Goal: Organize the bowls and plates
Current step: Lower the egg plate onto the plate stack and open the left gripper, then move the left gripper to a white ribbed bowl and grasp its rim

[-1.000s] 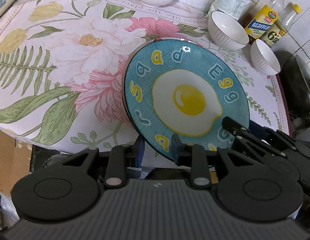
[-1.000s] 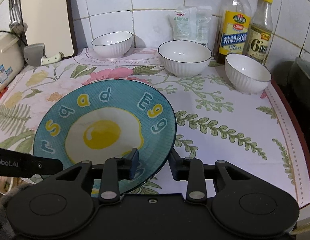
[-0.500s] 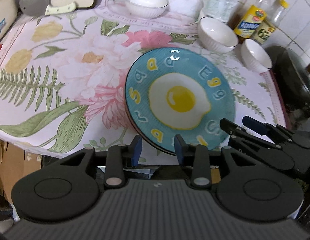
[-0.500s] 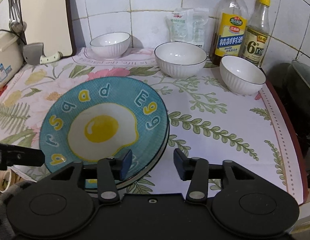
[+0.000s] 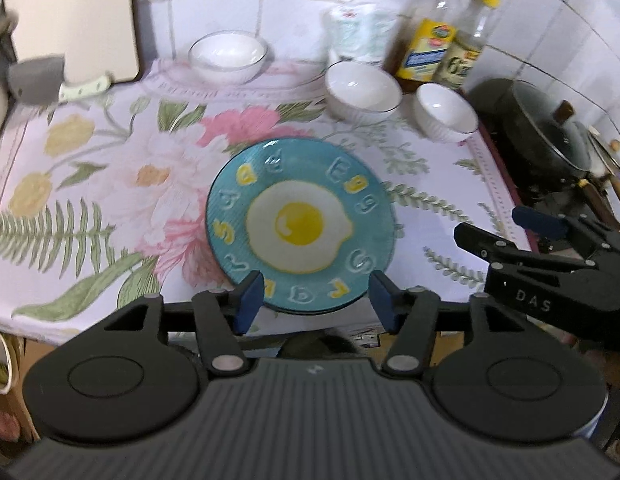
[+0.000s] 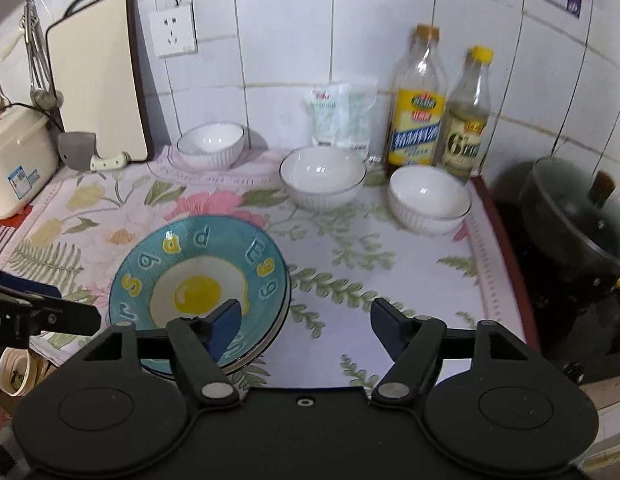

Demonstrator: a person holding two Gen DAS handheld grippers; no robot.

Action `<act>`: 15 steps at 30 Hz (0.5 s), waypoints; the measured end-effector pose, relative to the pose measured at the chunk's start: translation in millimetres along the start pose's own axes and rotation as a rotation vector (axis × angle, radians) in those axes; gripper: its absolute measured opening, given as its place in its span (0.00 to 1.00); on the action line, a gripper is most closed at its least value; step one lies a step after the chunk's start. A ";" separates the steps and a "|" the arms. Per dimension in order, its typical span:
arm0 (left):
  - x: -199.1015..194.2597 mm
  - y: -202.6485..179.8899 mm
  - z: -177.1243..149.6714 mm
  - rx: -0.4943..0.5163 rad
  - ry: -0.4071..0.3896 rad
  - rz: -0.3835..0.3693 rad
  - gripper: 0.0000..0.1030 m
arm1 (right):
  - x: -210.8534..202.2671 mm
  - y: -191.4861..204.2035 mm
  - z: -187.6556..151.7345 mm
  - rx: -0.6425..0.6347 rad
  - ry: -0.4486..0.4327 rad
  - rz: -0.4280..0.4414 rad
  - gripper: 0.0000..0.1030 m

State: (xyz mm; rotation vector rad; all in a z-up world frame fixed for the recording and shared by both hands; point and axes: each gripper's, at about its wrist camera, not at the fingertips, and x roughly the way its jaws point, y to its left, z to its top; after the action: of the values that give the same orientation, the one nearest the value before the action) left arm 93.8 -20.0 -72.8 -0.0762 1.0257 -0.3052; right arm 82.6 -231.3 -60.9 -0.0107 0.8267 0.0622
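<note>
- Both grippers hold nothing: left gripper (image 5: 316,296) and right gripper (image 6: 303,322) have jaws opening.
- Egg plate (image 5: 299,226) lies stacked, frame centre, on the floral cloth (image 5: 109,184).
- Next, probably: three white bowls (image 6: 324,176) at upper frame need gathering.

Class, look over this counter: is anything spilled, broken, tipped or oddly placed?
Nothing spilled or broken. The egg plate lies flat on another plate near the cloth's front edge. Three white bowls stand upright but scattered, not stacked. A cleaver lies by the cutting board.
</note>
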 end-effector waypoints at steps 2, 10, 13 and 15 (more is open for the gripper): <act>-6.2 -8.6 2.9 0.031 -0.013 -0.007 0.56 | -12.4 -4.1 2.8 -0.009 -0.026 -0.001 0.81; -18.9 -44.5 20.9 0.119 -0.065 -0.046 0.59 | -43.5 -25.4 11.0 -0.021 -0.127 0.002 0.82; -14.5 -56.3 28.8 0.139 -0.081 -0.066 0.59 | -51.7 -40.4 11.9 -0.005 -0.188 0.013 0.82; -8.5 -62.4 35.0 0.144 -0.094 -0.096 0.59 | -55.0 -50.2 12.3 0.006 -0.232 0.021 0.82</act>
State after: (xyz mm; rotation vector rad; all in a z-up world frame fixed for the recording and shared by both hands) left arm 106.1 -79.9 -34.8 -0.0099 0.9056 -0.4580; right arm 57.5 -283.8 -12.8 0.0112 0.5954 0.0793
